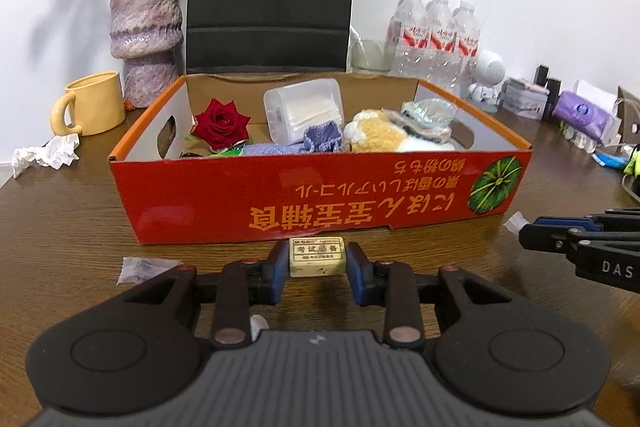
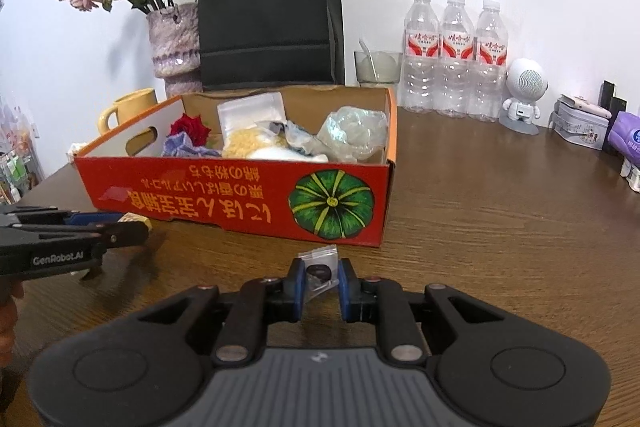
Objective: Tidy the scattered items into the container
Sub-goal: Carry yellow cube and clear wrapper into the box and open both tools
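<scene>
Surface (image 2: 500, 211): brown wood grain, carries everything listed. Container (image 1: 320, 195): 1 red cardboard box, open top, long axis lying across both views; already holds 1 red rose (image 1: 221, 123), 1 white plastic tub (image 1: 304, 111), 1 blue knitted cloth (image 1: 320, 137), 1 yellow-and-white plush (image 1: 378, 137) and crumpled clear plastic (image 2: 354, 131). Left gripper (image 1: 317, 261): fingers clamped on 1 cream eraser (image 1: 317, 258), held with its long axis crossways between the pads, directly in front of the box's near wall and below its rim. Right gripper (image 2: 320, 277): fingers drawn together on 1 small clear packet (image 2: 320, 265) with a dark item inside, just short of the box's near right corner. Loose item: 1 clear wrapper (image 1: 140, 267) lies on the surface left of the left gripper, well outside the box. Judgement: both held pieces lie straight before the box, so each must rise over the near wall and travel forward; the left gripper appears nearer the wall.
</scene>
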`<action>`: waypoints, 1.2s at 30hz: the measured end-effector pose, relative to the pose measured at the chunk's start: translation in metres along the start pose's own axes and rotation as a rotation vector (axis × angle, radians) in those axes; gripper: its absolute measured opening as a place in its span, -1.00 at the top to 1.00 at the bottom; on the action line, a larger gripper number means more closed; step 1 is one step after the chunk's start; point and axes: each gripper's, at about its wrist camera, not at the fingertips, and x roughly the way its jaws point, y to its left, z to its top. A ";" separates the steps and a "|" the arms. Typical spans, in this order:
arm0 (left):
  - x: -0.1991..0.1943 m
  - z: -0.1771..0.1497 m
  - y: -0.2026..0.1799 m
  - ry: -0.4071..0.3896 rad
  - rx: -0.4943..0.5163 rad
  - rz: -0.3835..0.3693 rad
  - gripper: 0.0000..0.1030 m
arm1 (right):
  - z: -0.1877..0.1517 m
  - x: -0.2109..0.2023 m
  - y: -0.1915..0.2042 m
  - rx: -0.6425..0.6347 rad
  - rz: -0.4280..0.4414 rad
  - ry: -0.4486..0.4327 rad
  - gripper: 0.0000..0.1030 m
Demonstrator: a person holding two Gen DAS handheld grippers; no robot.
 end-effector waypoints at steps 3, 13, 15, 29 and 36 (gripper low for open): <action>-0.013 0.003 0.000 -0.027 -0.012 -0.023 0.40 | 0.004 -0.008 0.002 0.000 0.012 -0.027 0.69; -0.046 0.046 0.004 -0.162 -0.013 -0.074 0.40 | 0.050 -0.027 0.010 -0.003 0.068 -0.143 0.69; -0.045 0.060 0.007 -0.189 -0.014 -0.070 0.40 | 0.063 -0.025 0.014 -0.008 0.069 -0.167 0.69; 0.023 0.101 0.046 -0.191 -0.085 -0.040 0.40 | 0.114 0.058 0.021 0.027 0.080 -0.144 0.69; 0.055 0.103 0.057 -0.142 -0.078 -0.009 0.40 | 0.120 0.092 0.025 0.016 0.074 -0.105 0.69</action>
